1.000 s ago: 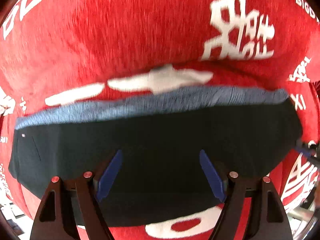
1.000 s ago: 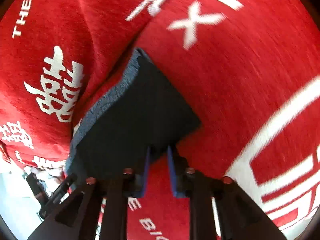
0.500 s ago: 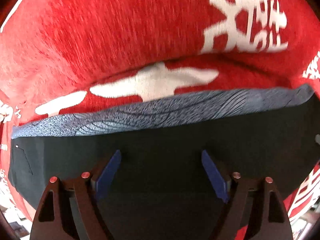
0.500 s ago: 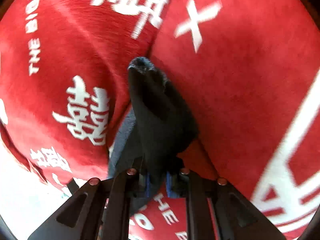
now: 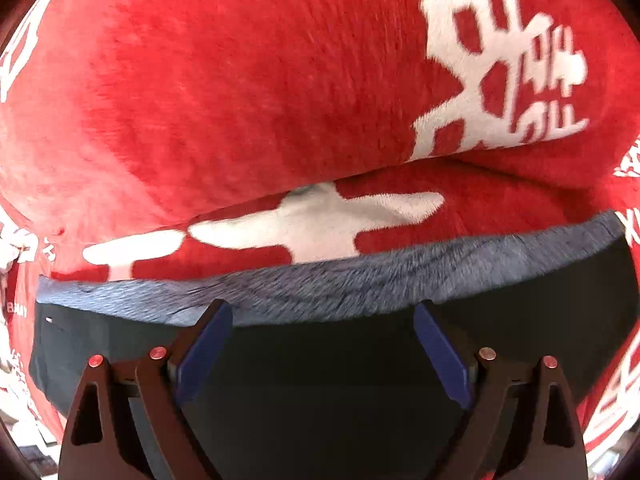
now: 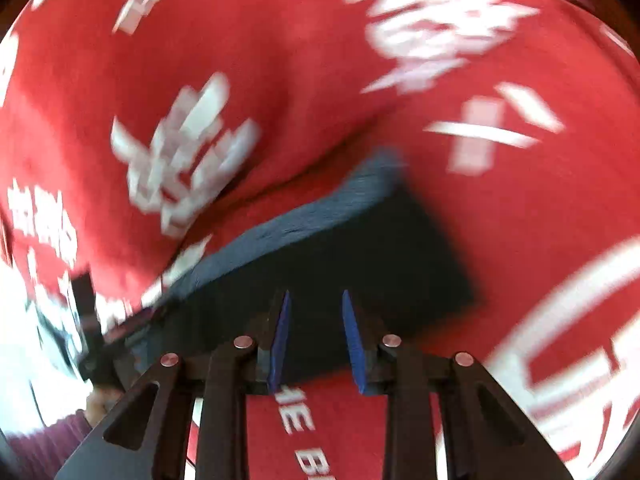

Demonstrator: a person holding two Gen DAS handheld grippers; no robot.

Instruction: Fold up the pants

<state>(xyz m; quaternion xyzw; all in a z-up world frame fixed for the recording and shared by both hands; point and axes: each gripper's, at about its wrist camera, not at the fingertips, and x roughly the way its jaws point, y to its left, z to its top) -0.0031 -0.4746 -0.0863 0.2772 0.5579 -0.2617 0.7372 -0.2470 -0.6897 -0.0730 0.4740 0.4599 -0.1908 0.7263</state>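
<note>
Left wrist view
- Left gripper (image 5: 322, 350): fingers spread wide, nothing between them; it hovers over the dark cloth, contact not certain.
- Pants (image 5: 328, 392): one pair, dark, lying flat as a folded slab on the red blanket (image 5: 240, 92); a grey-blue band (image 5: 340, 284) runs along the far edge.
- Location: slab fills the lower part of the view, directly under the fingers, near the crease where the blanket humps up.
- Count: one gripper, two blue pads (image 5: 204, 350), one garment, one blanket with white lettering.

Right wrist view
- Right gripper (image 6: 314, 340): fingers parted narrowly, holding nothing; the cloth lies beyond and below the tips. View is motion-blurred.
- Pants (image 6: 360, 264): the same single slab, seen from a short end, corners square, grey-blue band on the left side.
- Left edge: a dark tool shape (image 6: 86, 312), likely the other gripper; too smeared to be sure.
- Count: two pads, one garment, one blanket.

Step in hand
- Judgement: a fold looks laid down and let go; both claws are free of the cloth.
- Next move: likely calls for either a fresh pinch on one short edge to halve the slab again, or pressing it flat. Edges must stay aligned with the band side.
</note>
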